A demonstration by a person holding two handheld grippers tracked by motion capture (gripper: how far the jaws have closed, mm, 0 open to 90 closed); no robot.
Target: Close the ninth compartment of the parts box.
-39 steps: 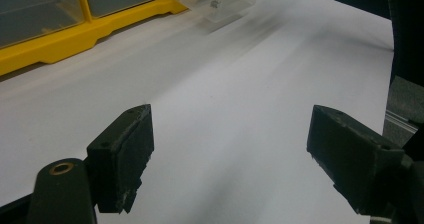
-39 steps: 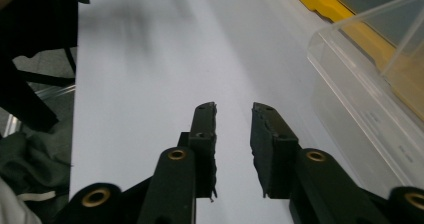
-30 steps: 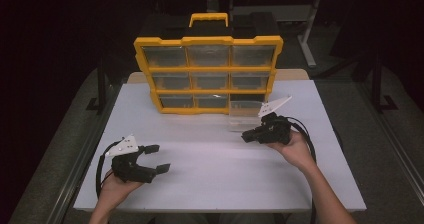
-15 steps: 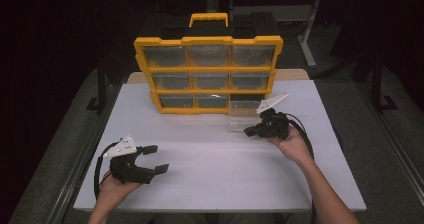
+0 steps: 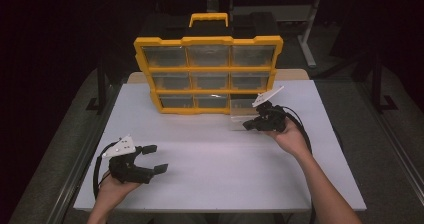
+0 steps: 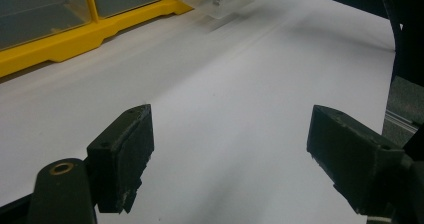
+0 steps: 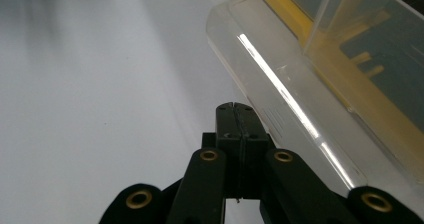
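Clear drawer (image 5: 242,115) — beside right tongs (image 5: 248,126) (clamped empty).

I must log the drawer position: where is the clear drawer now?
In the high view the clear drawer sticks out of the yellow organizer at its bottom right, over the white table, beside the right gripper.

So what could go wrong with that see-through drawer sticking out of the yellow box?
The clear drawer is pulled far out of the yellow organizer, so another tug might drop it and spill the small part inside. The right gripper is shut beside the drawer, not on it, so it could slip off. The left gripper rests open, too far to steady the organizer.
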